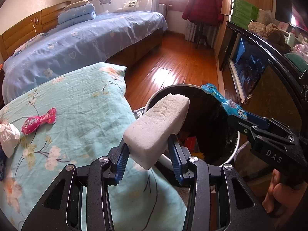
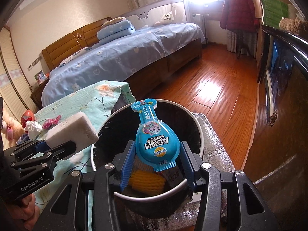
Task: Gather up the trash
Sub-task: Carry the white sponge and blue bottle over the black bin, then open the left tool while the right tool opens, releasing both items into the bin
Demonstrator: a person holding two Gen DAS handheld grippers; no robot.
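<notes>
My left gripper point(image 1: 149, 150) is shut on a white foam block point(image 1: 156, 127), which sticks out toward the near rim of the trash bin point(image 1: 235, 150). From the right wrist view, that foam block point(image 2: 73, 131) hangs just left of the bin's white rim point(image 2: 201, 134). A blue snack packet point(image 2: 156, 140) is clamped in my right gripper point(image 2: 156, 163), right over the bin's mouth. The left wrist view shows the same blue packet point(image 1: 223, 100) above the bin's far side. Inside the bin lie a yellow ridged piece point(image 2: 148, 181) and other scraps.
A pink packet point(image 1: 39, 121) and crumpled white tissue point(image 1: 8, 138) lie on the floral teal cover point(image 1: 77, 104). A large bed with blue bedding point(image 1: 80, 44) stands behind, wood floor point(image 1: 173, 63) beyond the bin, a dark cabinet point(image 1: 259, 61) on the right. A hand point(image 1: 279, 194) grips the right tool.
</notes>
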